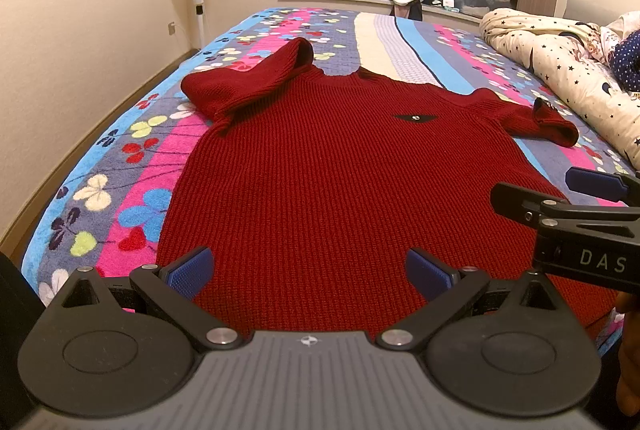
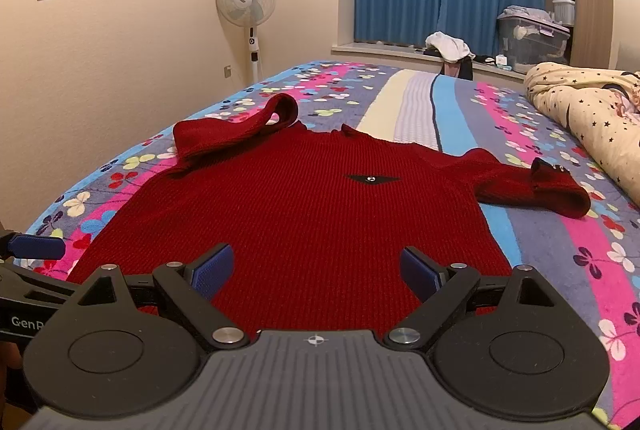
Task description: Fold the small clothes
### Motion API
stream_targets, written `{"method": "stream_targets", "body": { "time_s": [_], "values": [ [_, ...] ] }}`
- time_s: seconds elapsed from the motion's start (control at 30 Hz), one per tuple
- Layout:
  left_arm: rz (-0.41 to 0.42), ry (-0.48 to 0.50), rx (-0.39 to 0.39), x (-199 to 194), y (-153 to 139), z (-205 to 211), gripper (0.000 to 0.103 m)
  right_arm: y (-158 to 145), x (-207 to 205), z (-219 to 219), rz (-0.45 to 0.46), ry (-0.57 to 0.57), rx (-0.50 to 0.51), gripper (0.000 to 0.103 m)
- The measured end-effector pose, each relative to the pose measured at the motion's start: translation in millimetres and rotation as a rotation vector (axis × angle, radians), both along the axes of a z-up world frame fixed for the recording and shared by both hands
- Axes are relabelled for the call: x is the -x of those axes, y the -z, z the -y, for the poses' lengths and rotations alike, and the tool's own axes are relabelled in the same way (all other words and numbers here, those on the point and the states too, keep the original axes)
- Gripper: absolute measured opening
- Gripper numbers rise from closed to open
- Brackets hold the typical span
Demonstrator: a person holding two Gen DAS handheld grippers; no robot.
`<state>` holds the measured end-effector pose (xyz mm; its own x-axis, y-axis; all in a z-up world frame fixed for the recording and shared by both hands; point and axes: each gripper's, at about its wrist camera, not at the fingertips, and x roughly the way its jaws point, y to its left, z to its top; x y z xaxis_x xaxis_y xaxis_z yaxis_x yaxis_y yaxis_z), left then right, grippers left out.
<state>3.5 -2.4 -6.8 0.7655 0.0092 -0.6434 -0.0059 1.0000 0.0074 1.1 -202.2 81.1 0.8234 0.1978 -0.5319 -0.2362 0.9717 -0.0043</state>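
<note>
left tongs point(image 1: 308, 272) agape, empty | red sweater point(image 1: 340, 170) flat | bedspread point(image 1: 132, 166)

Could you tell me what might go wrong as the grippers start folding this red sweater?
1. The sweater's left sleeve is already doubled over and standing up; folding may trap that bunch.
2. Both grippers, left and right, are open at the hem and close together; they might collide.
3. The thick knit may slip from a shallow pinch.
</note>
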Motion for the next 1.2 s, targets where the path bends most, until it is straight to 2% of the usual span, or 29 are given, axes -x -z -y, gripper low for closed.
{"method": "stream_targets", "body": {
  "time_s": [0.93,1.2],
  "values": [
    [0.001,0.0,0.004,-0.4,0.1,-0.7,0.102,-2.8,3.4,0.1,0.003,-0.005,0.0,0.091],
    [-0.006,0.0,0.051,1.4,1.6,0.5,0.102,-3.5,2.8,-1.7,0.005,-0.01,0.009,0.091]
  ]
}}
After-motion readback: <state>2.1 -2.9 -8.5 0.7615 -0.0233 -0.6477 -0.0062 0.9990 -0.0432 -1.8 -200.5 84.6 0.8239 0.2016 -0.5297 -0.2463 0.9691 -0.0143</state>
